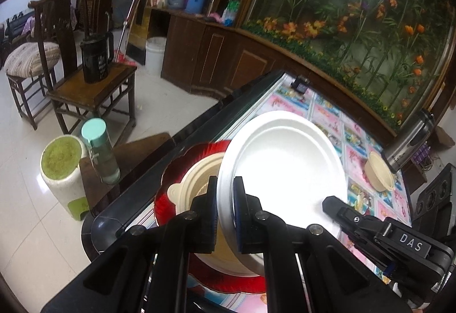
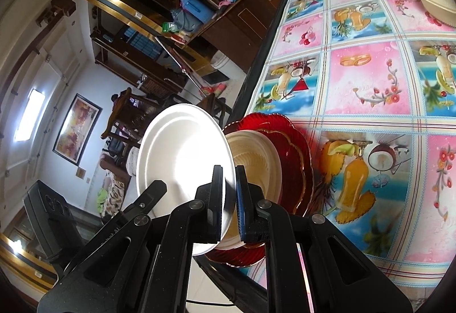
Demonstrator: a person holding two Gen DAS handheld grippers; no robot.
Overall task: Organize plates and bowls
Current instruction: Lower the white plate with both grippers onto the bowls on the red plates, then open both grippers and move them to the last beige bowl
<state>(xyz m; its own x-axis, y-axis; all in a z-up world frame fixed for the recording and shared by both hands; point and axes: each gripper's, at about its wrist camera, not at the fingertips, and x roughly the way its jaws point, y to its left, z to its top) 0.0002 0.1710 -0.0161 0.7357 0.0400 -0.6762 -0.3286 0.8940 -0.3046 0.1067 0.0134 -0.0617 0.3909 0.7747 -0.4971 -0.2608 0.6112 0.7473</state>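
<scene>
**Two Grippers Hold One White Plate**

While both grippers pinch the same white plate [image 1: 285, 165], other things sit close by. Under the plate, at about 8 o'clock in the left wrist view, a cream bowl [image 1: 196, 179] rests on a red plate [image 1: 176, 167] with a wavy rim. These two lie near the edge of the table [image 1: 336, 119], which wears a pink and blue cloth with fruit pictures. The white plate is tilted and covers part of the cream bowl, so the spot under it is hard to see.

The white plate is round and plain, with a raised ring near its rim. It shines bright in the light.

The left gripper [image 1: 225, 196] is clamped on the plate's rim, one finger on each side. The right gripper [image 2: 230, 187] is clamped on the rim too, at another spot.

The left wrist view shows a second cream bowl [image 1: 379, 173] at 3 o'clock, just beside a silver flask [image 1: 410, 139]. It also shows a wooden chair [image 1: 91, 88] with a black jug [image 1: 95, 59] at 10 o'clock, and a bottle with a mint green lid [image 1: 99, 150] at 9 o'clock. The right wrist view shows much more of the cloth, and the second cream bowl at 1 o'clock.
</scene>
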